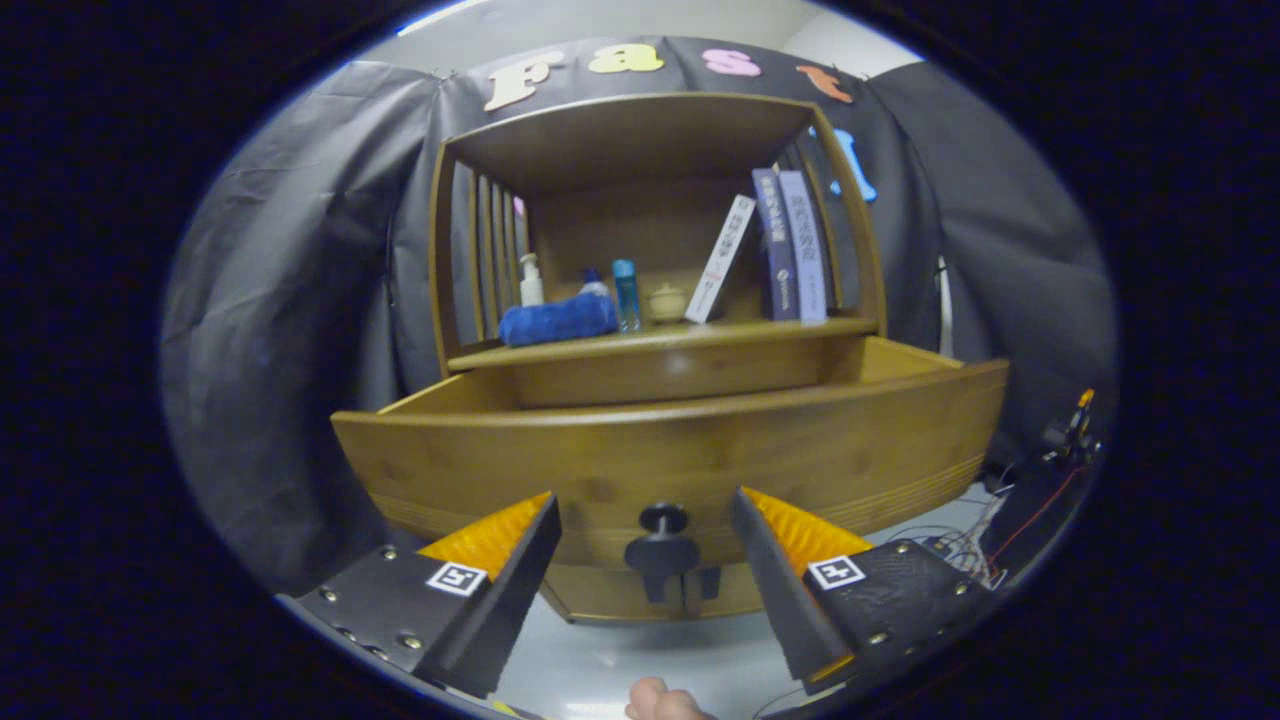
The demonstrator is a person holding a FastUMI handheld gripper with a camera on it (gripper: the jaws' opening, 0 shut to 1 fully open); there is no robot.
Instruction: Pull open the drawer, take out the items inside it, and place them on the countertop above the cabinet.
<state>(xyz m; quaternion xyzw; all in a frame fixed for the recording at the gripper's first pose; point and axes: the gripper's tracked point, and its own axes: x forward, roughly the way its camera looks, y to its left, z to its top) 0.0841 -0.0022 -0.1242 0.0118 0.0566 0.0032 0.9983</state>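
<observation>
Gripper view: the pulled-out drawer point(670, 455) runs crosswise just beyond the released gripper point(645, 545), its front facing the fingers and its dark knob point(662, 545) between them, untouched.

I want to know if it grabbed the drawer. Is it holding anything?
No. The gripper is open; its fingers stand apart either side of the drawer's knob, touching nothing.

Drawer point(700, 455) — smooth, glossy wood
</observation>
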